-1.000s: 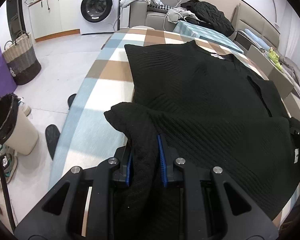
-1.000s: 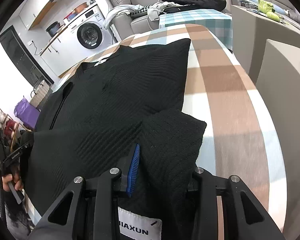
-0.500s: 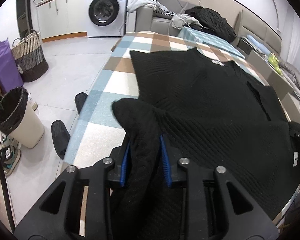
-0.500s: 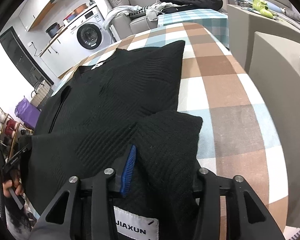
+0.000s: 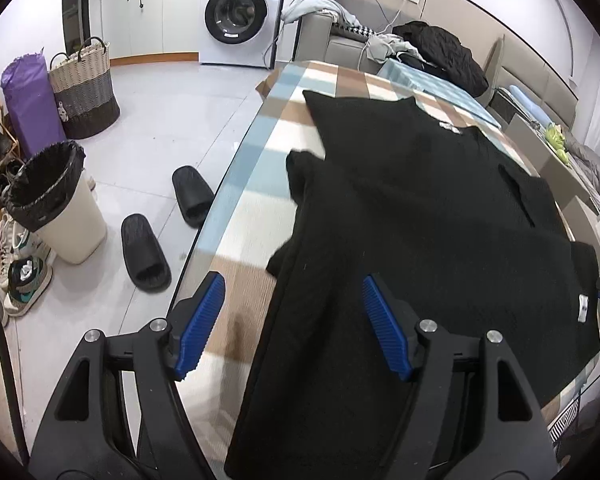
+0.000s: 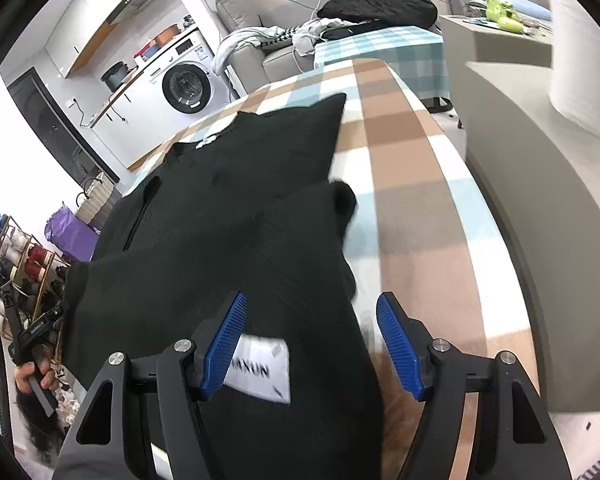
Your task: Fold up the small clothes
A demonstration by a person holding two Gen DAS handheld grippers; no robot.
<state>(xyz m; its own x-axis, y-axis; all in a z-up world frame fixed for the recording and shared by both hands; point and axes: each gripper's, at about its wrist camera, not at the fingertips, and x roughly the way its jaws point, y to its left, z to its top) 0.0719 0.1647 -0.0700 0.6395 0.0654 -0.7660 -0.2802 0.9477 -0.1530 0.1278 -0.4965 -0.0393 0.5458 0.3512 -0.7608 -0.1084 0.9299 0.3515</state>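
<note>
Sweater [image 5: 440, 220], black, spread on the checked table [image 5: 260, 184], both sleeves folded inward near the side edges; left gripper [image 5: 288, 320] and right gripper [image 6: 312, 344] opening, sleeves released; body folds remain.

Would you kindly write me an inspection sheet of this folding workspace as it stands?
Surface: checked tablecloth in brown, blue and white on the table.
Job's things: black knit top spread on it, sleeves folded in, white label showing.
Clutter: nothing seen on the table besides the top.
Grippers: left gripper and right gripper both opening, fabric between the jaws, pads clear of it.
Cables: white cable from a wall socket to the sofa.
Surroundings: washing machine, woven basket, lined bin, black slippers, clothes piled on the sofa.
</note>
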